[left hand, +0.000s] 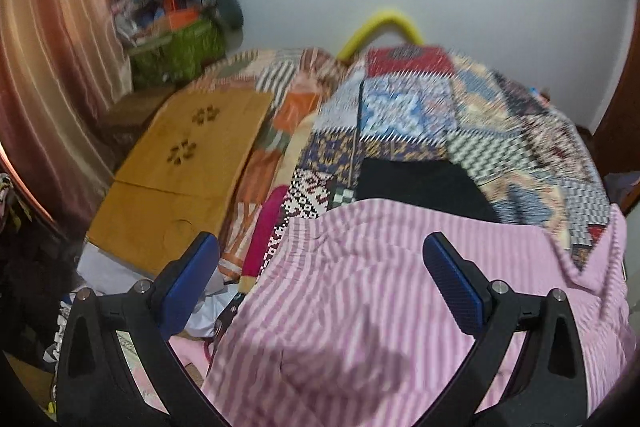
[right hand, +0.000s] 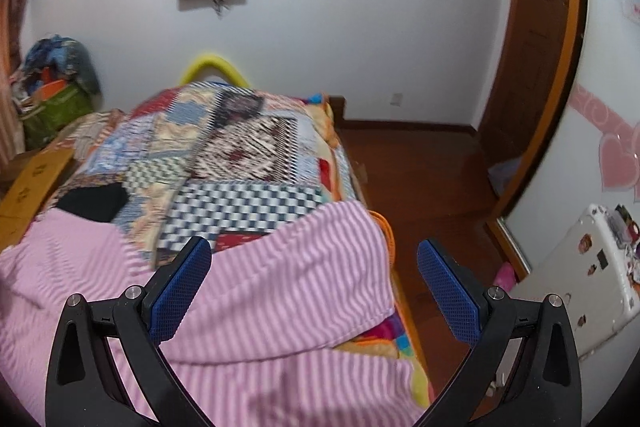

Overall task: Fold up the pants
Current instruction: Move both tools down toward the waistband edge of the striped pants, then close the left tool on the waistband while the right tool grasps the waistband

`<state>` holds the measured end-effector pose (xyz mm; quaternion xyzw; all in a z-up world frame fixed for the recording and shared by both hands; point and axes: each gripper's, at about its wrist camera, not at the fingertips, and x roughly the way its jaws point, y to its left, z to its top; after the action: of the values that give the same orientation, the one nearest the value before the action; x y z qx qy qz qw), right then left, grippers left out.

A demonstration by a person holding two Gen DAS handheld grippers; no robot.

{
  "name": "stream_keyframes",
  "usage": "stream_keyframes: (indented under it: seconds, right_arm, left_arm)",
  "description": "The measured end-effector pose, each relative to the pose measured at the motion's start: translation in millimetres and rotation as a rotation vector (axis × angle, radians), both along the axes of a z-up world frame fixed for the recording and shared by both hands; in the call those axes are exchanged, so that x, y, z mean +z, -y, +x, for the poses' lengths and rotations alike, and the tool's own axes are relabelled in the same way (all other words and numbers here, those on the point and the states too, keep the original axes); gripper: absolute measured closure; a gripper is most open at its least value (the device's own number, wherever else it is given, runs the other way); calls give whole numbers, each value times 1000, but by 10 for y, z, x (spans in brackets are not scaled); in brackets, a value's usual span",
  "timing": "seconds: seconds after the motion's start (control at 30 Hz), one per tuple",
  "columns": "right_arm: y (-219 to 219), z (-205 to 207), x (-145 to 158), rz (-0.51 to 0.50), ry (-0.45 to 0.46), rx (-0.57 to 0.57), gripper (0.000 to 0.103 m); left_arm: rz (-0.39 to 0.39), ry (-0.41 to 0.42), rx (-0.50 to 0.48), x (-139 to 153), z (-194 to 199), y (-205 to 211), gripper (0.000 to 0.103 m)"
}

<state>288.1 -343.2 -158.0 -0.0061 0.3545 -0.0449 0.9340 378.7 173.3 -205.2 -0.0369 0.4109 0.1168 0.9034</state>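
Across the near end of the patchwork quilt [left hand: 420, 115] lie the pink striped pants [left hand: 380, 287], spread loosely, with a dark folded garment [left hand: 424, 187] on the quilt just beyond them. Above the pants hangs the left gripper [left hand: 320, 283], jaws wide apart and holding nothing. Over their quilt-edge side the right gripper [right hand: 314, 287] hovers equally spread and empty. Both likely stand open so each can pinch a hem or waistband for the first fold; blur hides the seams.
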Motion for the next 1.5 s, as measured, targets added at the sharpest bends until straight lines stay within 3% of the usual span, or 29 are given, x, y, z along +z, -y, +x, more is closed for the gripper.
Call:
stream_keyframes:
  seconds: [0.23,0.4,0.57,0.87,1.0,1.07,1.13,1.27,1.43,1.5]
  right_arm:
    - [330,524,-393,54,-87,-46,0]
    - [475,803,-651,13,-156,-52,0]
    - [683,1055,-932,52,-221,-65,0]
    - [766,1577,-1205,114,-280,-53,1]
    - [778,1817,-1350,102,-316,-70,3]
    - [790,1878,-1447,124,-344,-71,12]
    - [798,1904,-1542,174,-371,-59,28]
    - [815,1835,-1558,252,-350,-43,47]
    - [812,1748,-1462,204,-337,-57,91]
    - [850,1703,-1393,213,-314,-66,93]
  left_arm:
    - [-71,-204,70,-781,789,-454,0]
    - [-135,-306,126,-1264,1047,-747,7]
    - [-237,-403,157,-1706,1173,-948,13]
    - [-152,-445,153,-1907,1290,-887,13]
    - [-122,-454,144,-1921,1332,-857,17]
    - [-107,-450,142,-1906,1338,-818,22]
    - [-95,-445,146,-1889,1330,-798,26]
    - [-89,-433,167,-1840,1293,-829,40]
    - [-49,-416,162,-1767,1202,-804,60]
    - [-34,-402,159,-1707,1144,-797,69]
